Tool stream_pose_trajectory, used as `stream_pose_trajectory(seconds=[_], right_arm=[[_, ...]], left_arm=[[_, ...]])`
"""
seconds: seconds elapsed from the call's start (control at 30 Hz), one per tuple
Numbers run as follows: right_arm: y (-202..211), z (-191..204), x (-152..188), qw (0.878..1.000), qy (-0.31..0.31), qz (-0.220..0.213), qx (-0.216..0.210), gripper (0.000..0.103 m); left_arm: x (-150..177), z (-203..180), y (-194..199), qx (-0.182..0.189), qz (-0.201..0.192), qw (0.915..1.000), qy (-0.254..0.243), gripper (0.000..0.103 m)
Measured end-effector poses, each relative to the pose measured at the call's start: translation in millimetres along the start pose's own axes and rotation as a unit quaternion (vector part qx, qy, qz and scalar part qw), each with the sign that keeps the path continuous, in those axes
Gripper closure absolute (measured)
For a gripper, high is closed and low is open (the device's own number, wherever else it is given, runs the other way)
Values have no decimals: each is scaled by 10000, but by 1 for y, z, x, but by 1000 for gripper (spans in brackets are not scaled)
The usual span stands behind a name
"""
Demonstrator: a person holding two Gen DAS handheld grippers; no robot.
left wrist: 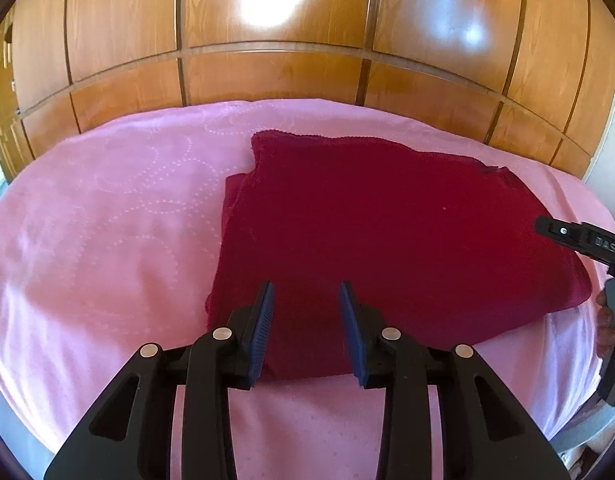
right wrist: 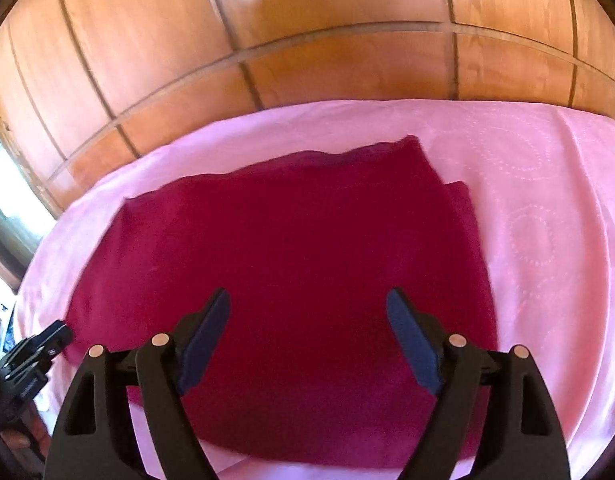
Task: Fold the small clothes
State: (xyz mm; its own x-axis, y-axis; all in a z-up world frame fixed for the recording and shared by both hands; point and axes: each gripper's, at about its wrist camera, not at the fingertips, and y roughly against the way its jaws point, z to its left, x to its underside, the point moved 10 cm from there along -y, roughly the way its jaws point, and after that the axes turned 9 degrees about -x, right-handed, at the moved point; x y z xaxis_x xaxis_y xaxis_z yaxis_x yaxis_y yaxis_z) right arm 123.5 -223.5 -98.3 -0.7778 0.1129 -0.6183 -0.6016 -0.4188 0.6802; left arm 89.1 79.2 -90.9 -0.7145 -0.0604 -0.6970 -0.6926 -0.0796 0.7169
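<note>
L gripper [left wrist: 306, 300]: jaws apart, nothing pinched, over near edge of red cloth [left wrist: 387, 240]. R gripper [right wrist: 308, 312]: jaws wide, empty, above the cloth's middle. Cloth lies folded flat on pink sheet [left wrist: 107, 220], w/ wood panels [left wrist: 267, 72] behind the bed.

Only readable txt: raised letters "DAS" on the black body of the right gripper [left wrist: 547, 229], seen at right edge of left wrist view; middle letter is faint, so reading isn't certain. In right wrist view the left gripper [right wrist: 63, 330] shows at lower-left edge w/ some moulded lettering on its black body, too small and blurred to read. No other labels, brands, nos. or signs legible in either view.
</note>
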Motion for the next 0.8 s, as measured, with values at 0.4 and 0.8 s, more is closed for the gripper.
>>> stream_pose_trajectory(seconds=[0.4, 0.8], right_arm=[[-7, 16, 36, 9994, -14, 184, -279, 17], [-17, 14, 38, 9994, 29, 90, -345, 11]], left_arm=[[12, 15, 14, 217, 46, 9997, 142, 52], [58, 49, 32, 1262, 263, 9898, 605, 52]])
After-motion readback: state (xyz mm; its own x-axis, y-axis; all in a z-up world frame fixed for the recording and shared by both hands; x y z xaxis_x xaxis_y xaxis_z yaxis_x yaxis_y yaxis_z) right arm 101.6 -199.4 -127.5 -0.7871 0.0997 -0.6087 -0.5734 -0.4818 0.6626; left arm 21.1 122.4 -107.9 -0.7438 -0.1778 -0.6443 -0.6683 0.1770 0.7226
